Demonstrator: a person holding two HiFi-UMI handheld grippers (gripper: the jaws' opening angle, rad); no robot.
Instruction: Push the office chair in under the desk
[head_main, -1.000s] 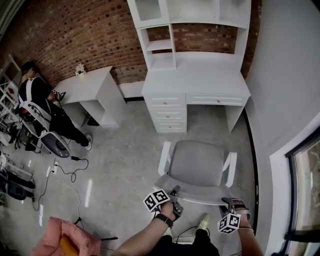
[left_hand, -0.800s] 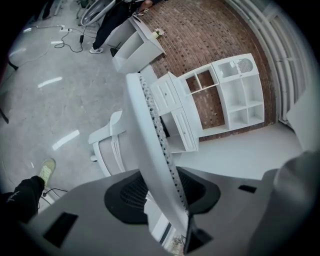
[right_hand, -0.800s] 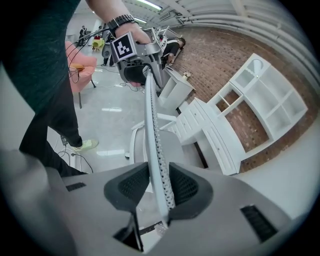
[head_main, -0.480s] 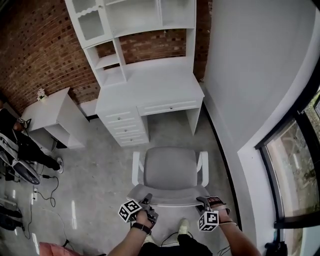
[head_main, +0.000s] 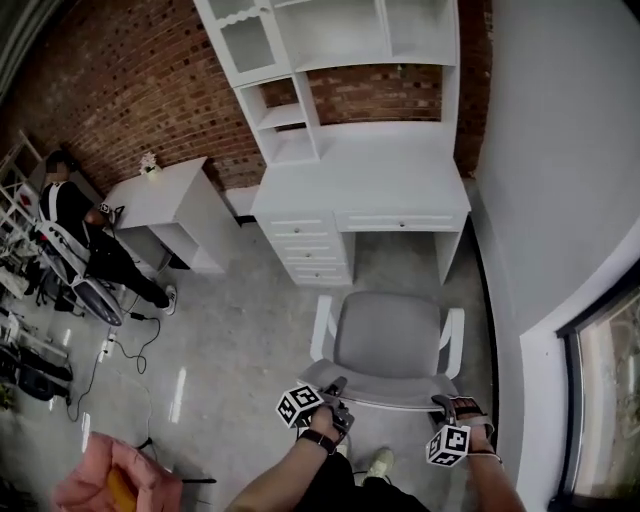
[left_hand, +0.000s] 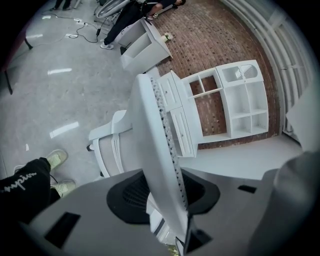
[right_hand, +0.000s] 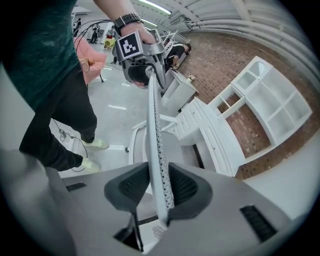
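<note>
The office chair (head_main: 388, 335), grey seat on a white frame, faces the white desk (head_main: 390, 180), its front edge close to the knee gap. In the head view my left gripper (head_main: 336, 392) is at the left end of the backrest's top edge (head_main: 385, 391) and my right gripper (head_main: 445, 405) at the right end. The left gripper view shows the white perforated backrest rim (left_hand: 160, 150) running between that gripper's (left_hand: 167, 192) dark pads, whose jaws are closing on it. In the right gripper view the rim (right_hand: 155, 135) is clamped in the right gripper (right_hand: 159, 187), and the left gripper (right_hand: 145, 70) grips farther along.
A drawer unit (head_main: 305, 250) fills the desk's left side, a grey wall (head_main: 560, 200) its right. A small white table (head_main: 160, 195) and a seated person (head_main: 80, 235) are at the left. Cables (head_main: 130, 340) lie on the floor, a pink seat (head_main: 110, 480) at bottom left.
The head view has swung sideways and back. The chair stands slightly nearer the desk's front. Both grippers stay on the backrest's top edge.
</note>
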